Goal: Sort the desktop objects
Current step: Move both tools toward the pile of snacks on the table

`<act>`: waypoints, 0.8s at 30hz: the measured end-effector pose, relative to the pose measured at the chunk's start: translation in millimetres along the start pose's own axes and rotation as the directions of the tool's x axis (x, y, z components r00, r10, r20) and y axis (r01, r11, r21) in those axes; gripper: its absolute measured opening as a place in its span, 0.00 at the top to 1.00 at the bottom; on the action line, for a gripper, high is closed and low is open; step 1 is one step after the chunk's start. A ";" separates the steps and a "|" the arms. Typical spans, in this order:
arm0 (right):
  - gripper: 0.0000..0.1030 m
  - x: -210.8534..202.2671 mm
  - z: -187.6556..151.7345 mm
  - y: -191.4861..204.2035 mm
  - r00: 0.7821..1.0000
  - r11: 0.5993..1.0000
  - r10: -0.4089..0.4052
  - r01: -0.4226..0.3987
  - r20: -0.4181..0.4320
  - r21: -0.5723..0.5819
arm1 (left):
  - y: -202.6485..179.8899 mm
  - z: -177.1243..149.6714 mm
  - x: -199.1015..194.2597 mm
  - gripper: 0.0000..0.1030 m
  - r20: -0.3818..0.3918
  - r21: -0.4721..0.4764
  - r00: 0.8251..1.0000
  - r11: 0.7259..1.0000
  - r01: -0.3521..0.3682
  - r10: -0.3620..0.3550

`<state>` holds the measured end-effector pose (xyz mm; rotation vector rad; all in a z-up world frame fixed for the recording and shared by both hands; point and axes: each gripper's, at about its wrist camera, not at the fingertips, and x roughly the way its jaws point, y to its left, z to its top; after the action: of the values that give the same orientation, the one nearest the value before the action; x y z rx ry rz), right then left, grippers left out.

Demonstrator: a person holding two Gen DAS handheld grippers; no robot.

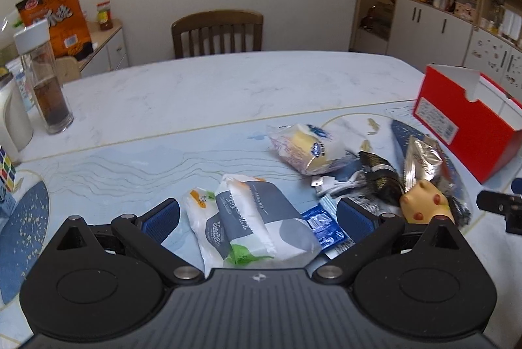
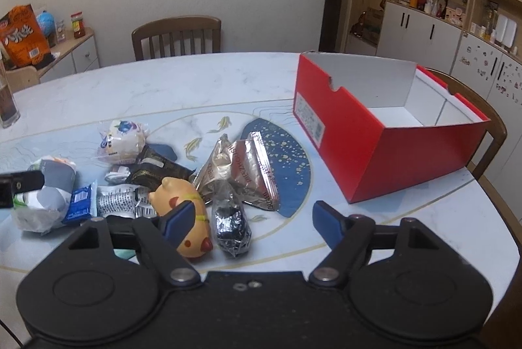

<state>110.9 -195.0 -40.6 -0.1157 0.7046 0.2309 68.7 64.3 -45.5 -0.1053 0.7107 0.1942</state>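
Note:
A heap of small items lies on the pale blue table mat [image 1: 130, 159]. In the left wrist view my left gripper [image 1: 257, 218] stands open, its blue pads either side of two grey-and-white tissue packs [image 1: 257, 218] without touching them. A blue sachet [image 1: 323, 226] lies by the right pad. In the right wrist view my right gripper [image 2: 253, 218] is open just above the mat. A dark crinkled foil packet [image 2: 231, 226] lies between its fingers, and a yellow pig toy [image 2: 182, 208] sits partly behind the left finger. Silver foil bags [image 2: 248, 169] lie beyond. An open red box [image 2: 368, 136] stands to the right.
A wrapped bread roll [image 2: 122, 138], a dark snack packet [image 2: 156, 169] and a white cable [image 1: 336, 185] are in the heap. A glass bottle [image 1: 45, 81], a white jug [image 1: 13, 117] and a colour cube [image 1: 6, 169] stand at the left. A wooden chair [image 1: 217, 34] is behind the table.

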 end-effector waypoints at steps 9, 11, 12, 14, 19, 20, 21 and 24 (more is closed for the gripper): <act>0.35 19.4 0.6 -0.6 0.999 0.999 0.033 -0.033 -0.033 -0.002 | 2.7 1.3 21.9 0.00 -0.076 -0.072 0.996 0.996 -0.059 0.053; 0.38 23.9 0.3 -0.9 0.998 0.999 0.044 -0.045 -0.044 -0.003 | 3.3 1.1 25.9 0.00 -0.096 -0.080 0.994 0.995 -0.064 0.056; 0.39 26.1 0.3 -1.1 0.998 0.999 0.051 -0.051 -0.049 -0.002 | 2.9 0.8 27.6 0.00 -0.103 -0.078 0.993 0.995 -0.063 0.055; 0.41 30.1 0.5 -1.4 0.997 0.998 0.057 -0.057 -0.057 -0.003 | 1.5 -0.1 30.0 0.00 -0.109 -0.075 0.993 0.995 -0.064 0.056; 0.46 38.4 -0.5 -4.3 0.994 0.998 0.069 -0.069 -0.081 -0.005 | -1.6 0.5 35.3 0.00 -0.110 -0.077 0.991 0.994 -0.080 0.071; 0.47 40.0 -0.6 -5.2 0.994 0.997 0.072 -0.073 -0.086 -0.005 | -1.7 0.7 37.2 0.00 -0.118 -0.082 0.990 0.993 -0.083 0.073; 0.48 41.2 -0.6 -6.0 0.993 0.997 0.077 -0.078 -0.088 -0.003 | -1.3 0.7 39.2 0.00 -0.123 -0.089 0.990 0.992 -0.086 0.075; 0.49 43.5 -0.1 -7.0 0.992 0.996 0.084 -0.085 -0.091 -0.008 | -1.7 0.0 44.5 0.00 -0.137 -0.091 0.988 0.992 -0.089 0.076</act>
<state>144.7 -194.3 -68.9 -0.1085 0.7993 0.3127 102.0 68.9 -74.7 -0.1832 0.8393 0.3031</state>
